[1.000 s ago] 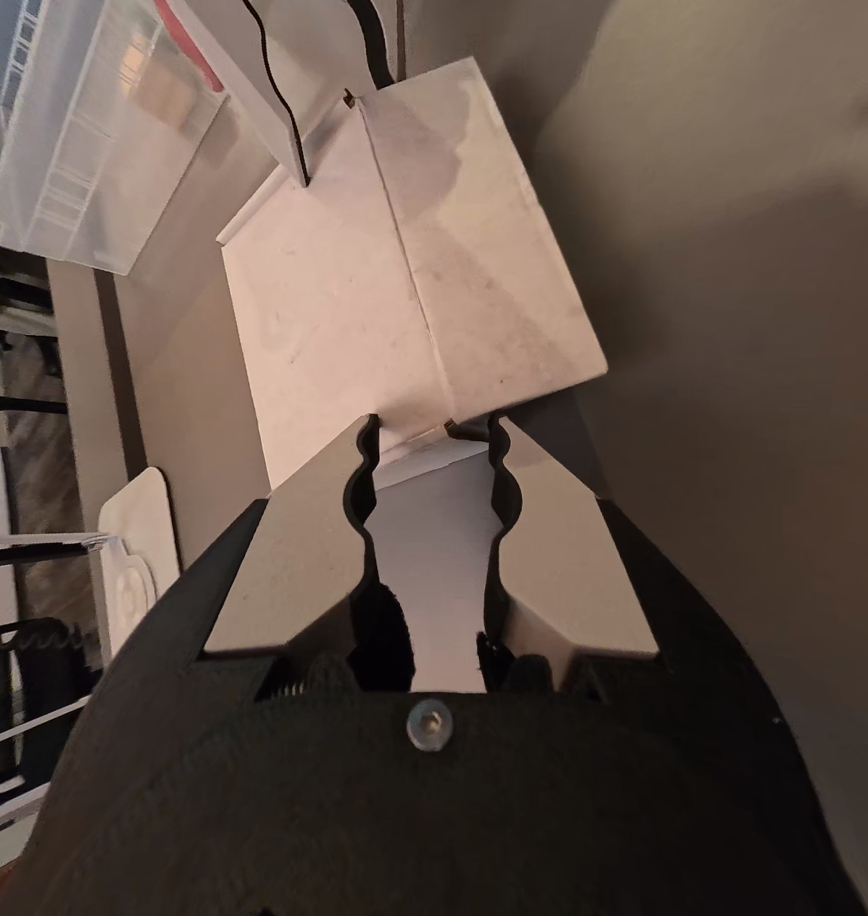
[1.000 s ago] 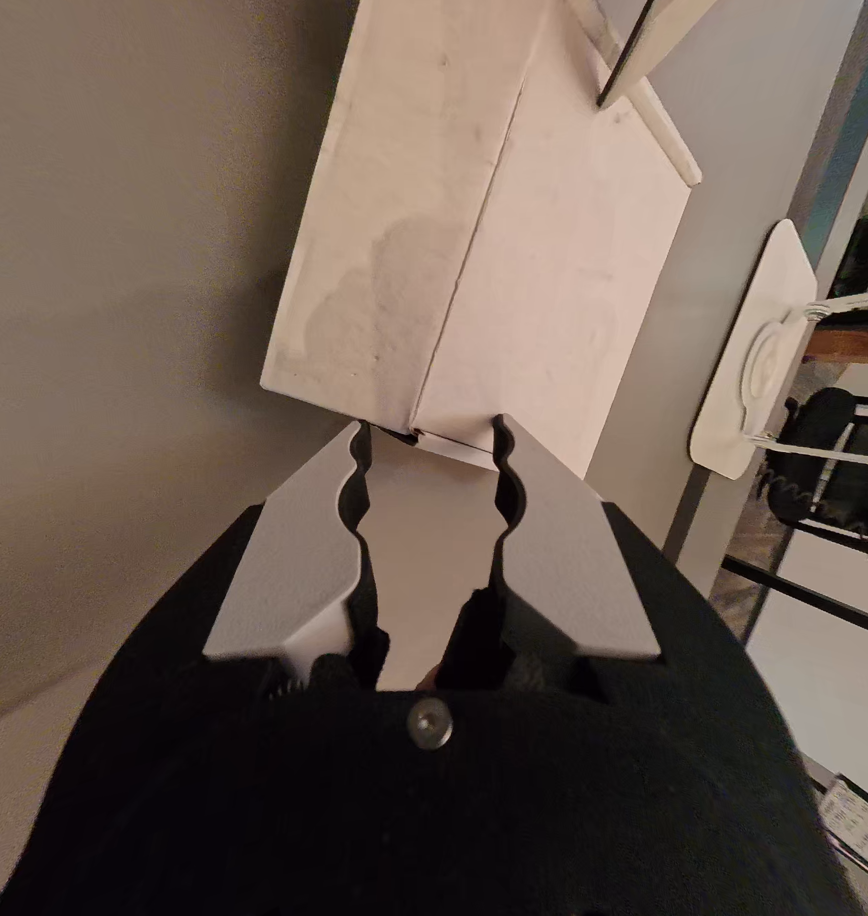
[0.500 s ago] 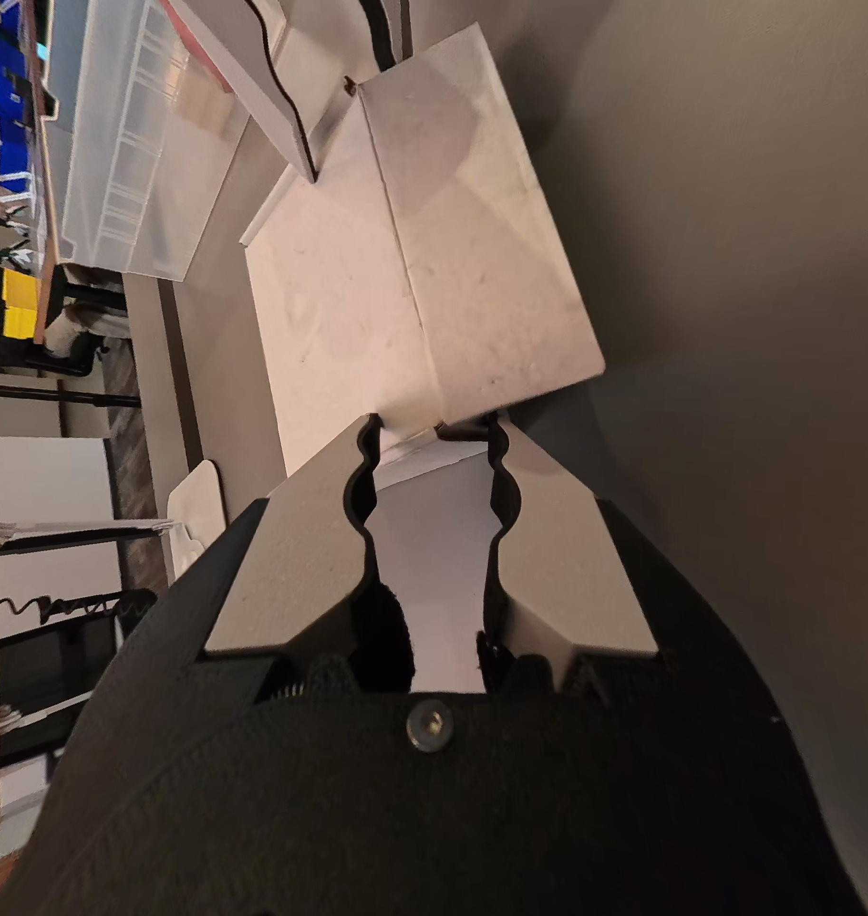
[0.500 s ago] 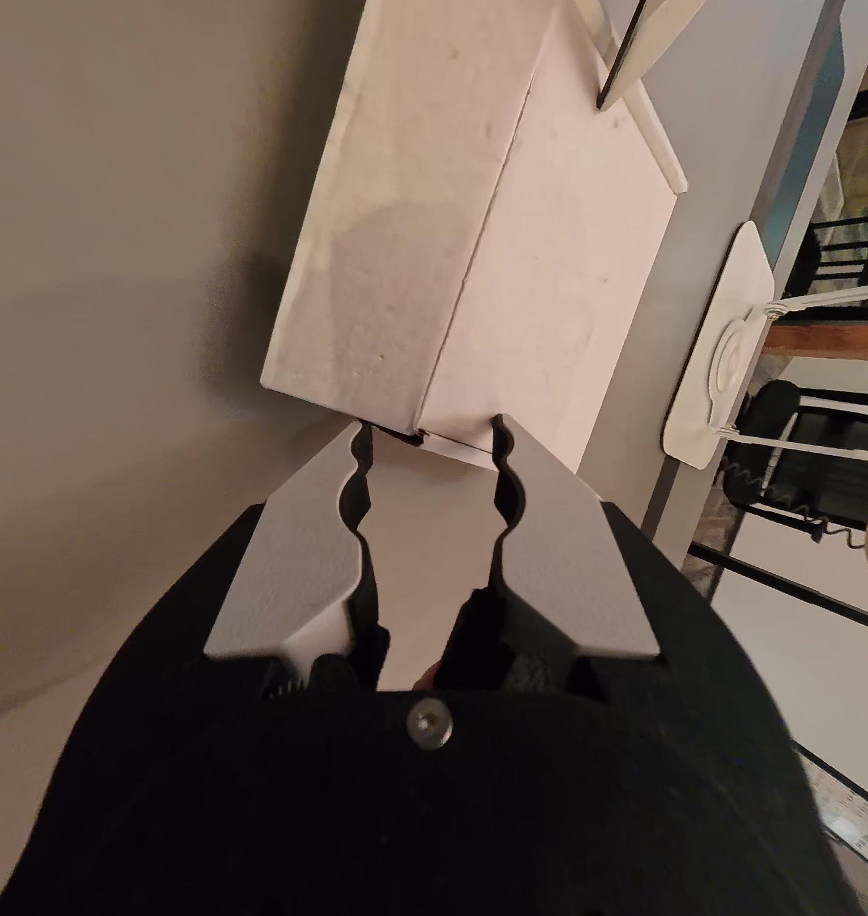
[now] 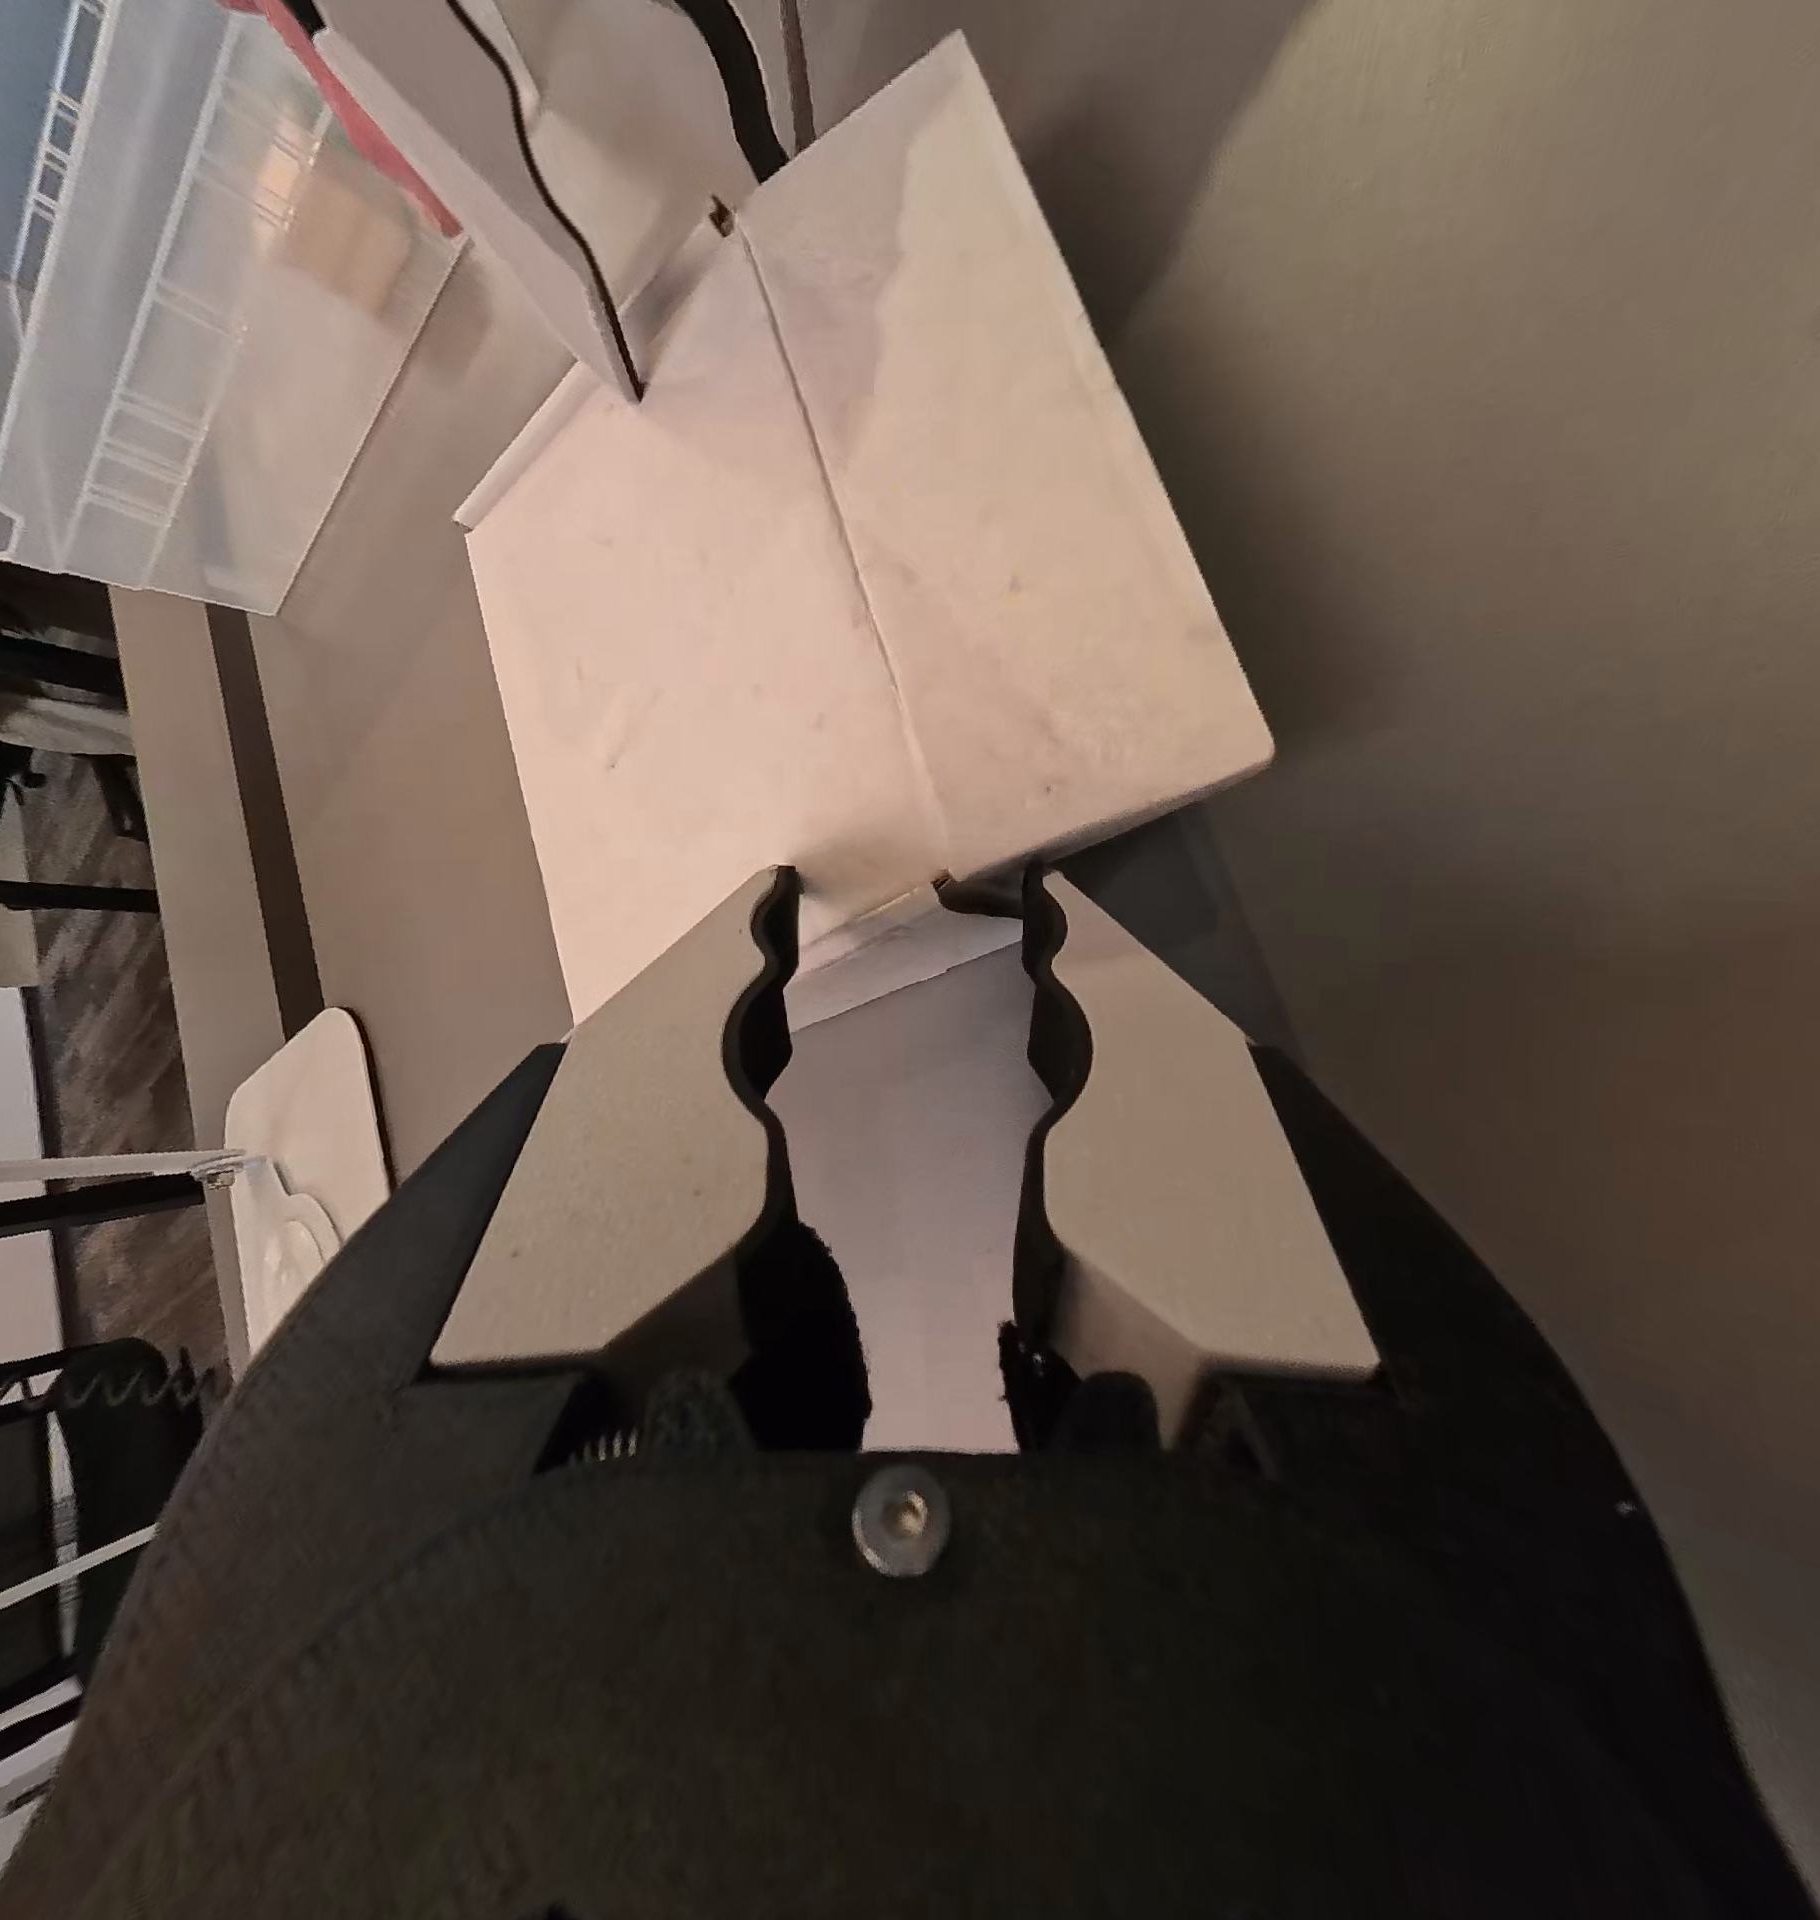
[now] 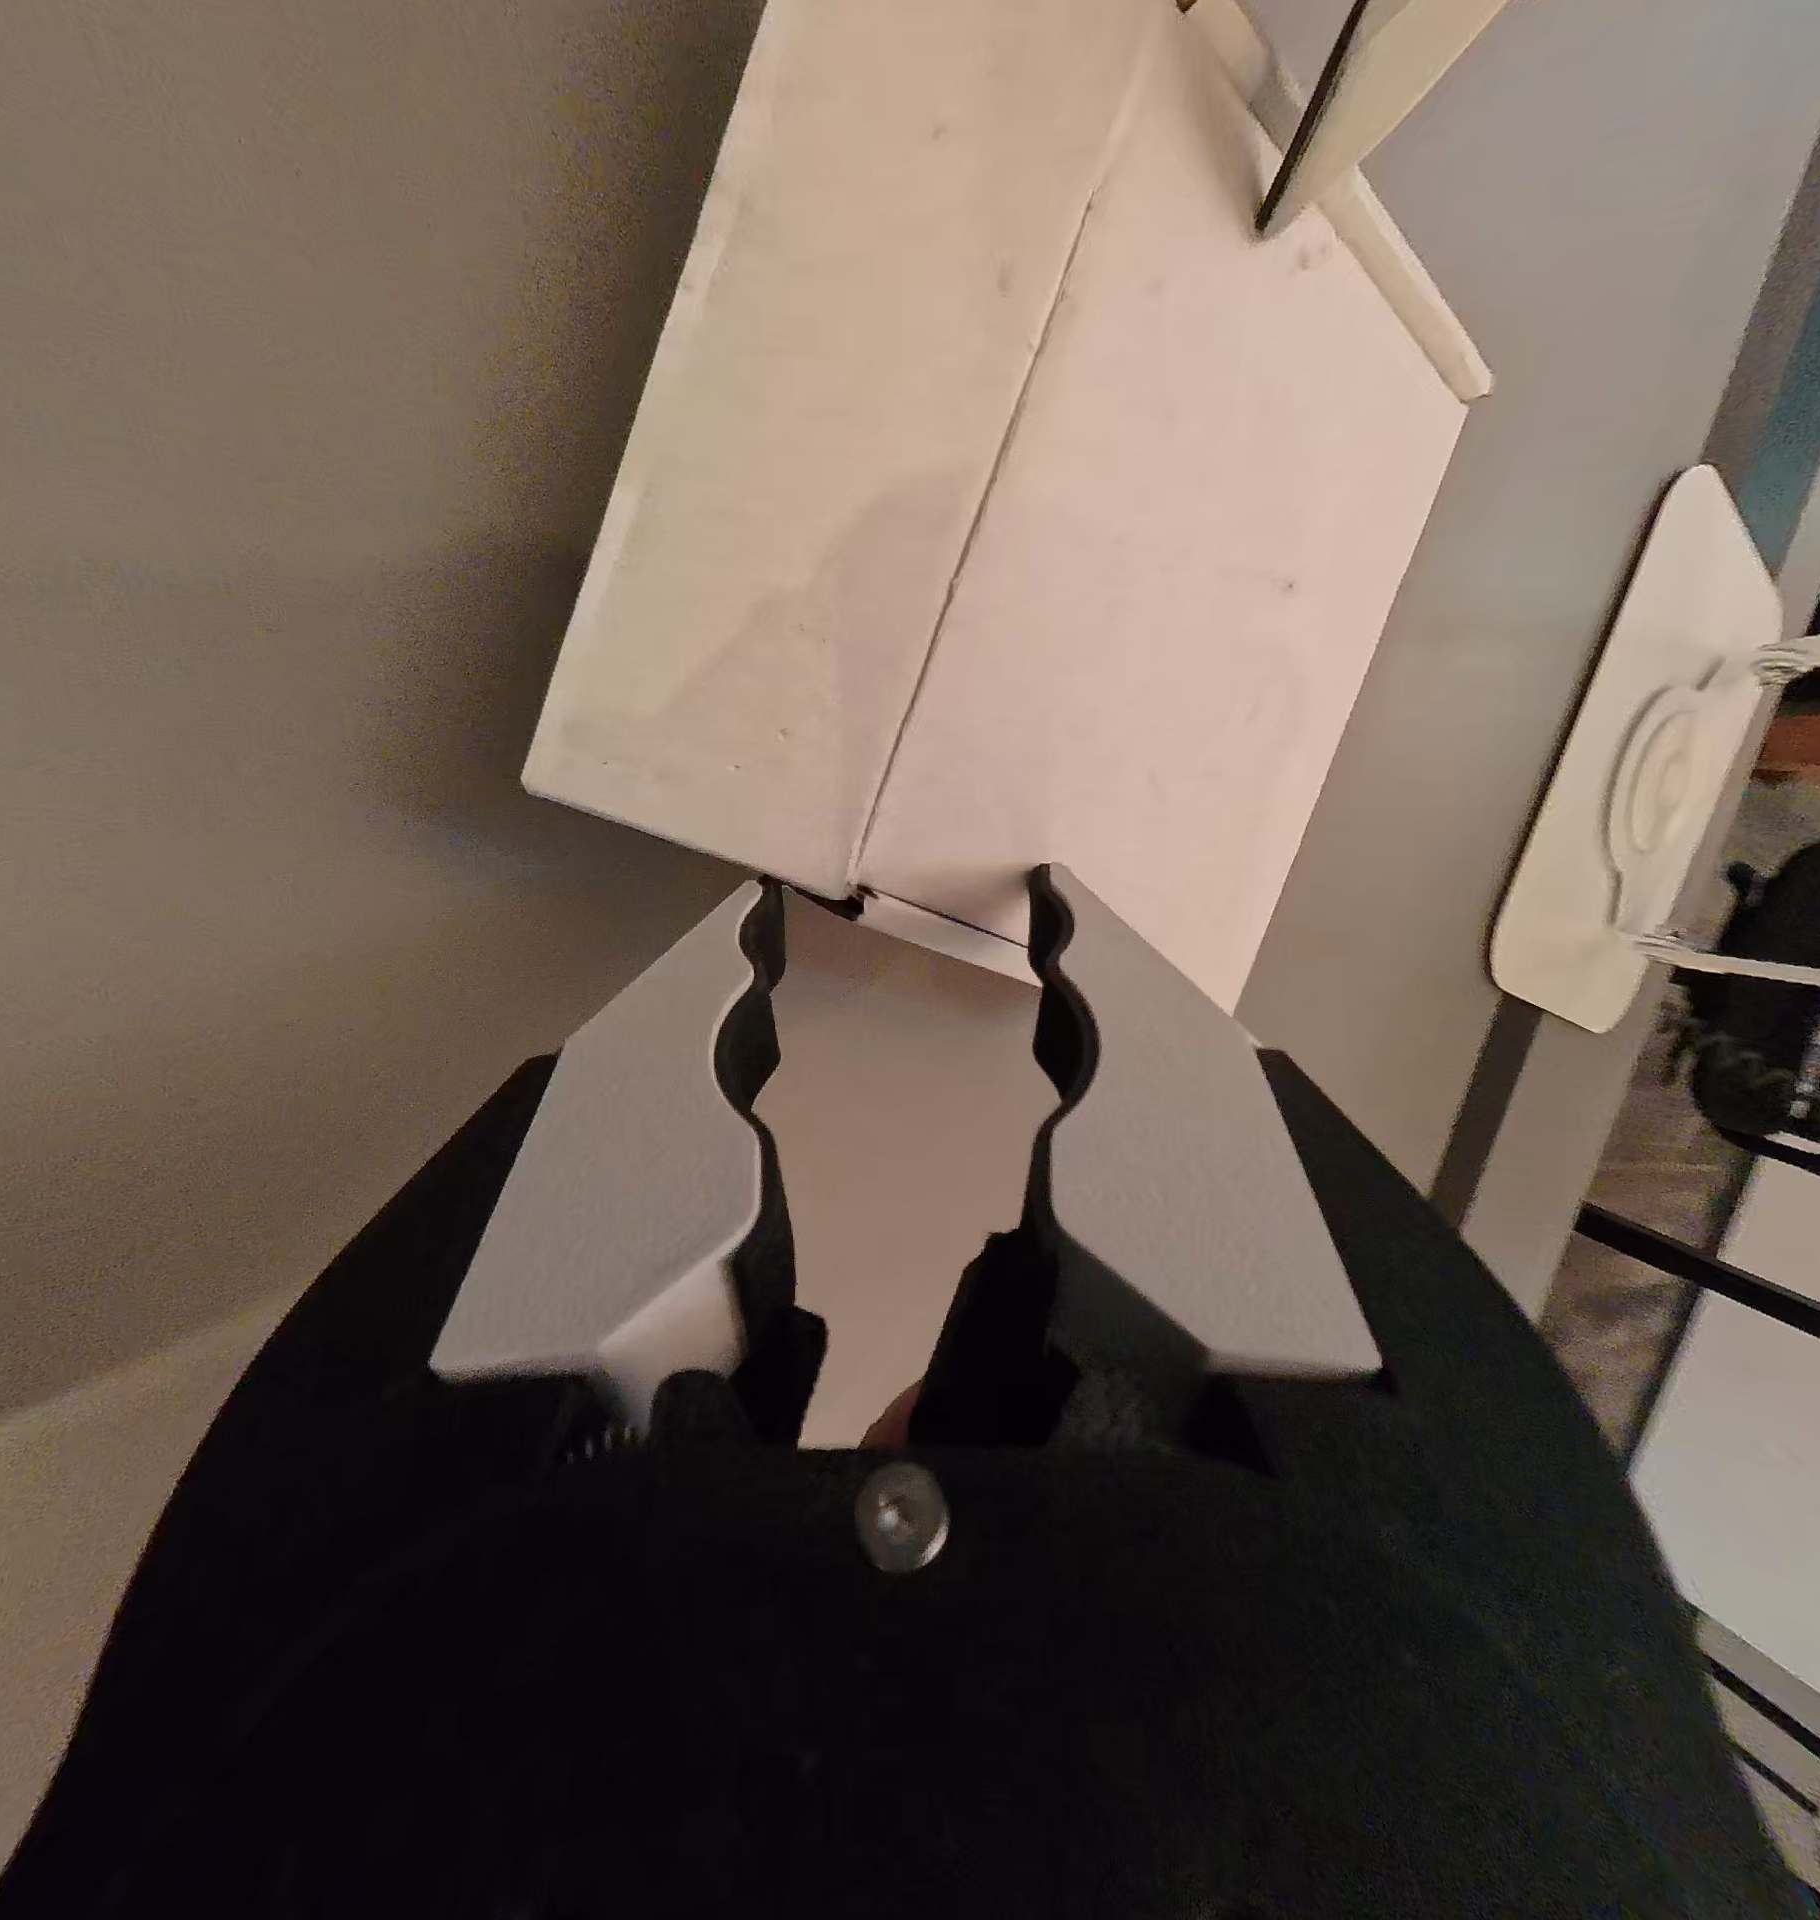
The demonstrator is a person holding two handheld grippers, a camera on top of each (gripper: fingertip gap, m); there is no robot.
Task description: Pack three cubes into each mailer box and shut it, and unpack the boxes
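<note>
The closed white mailer box (image 5: 864,582) sits between the two claws over the grey tabletop (image 5: 1508,520), the left claw (image 5: 911,894) and right claw (image 6: 898,896) each partly open with fingertips against opposite ends, neither clamping it.
</note>
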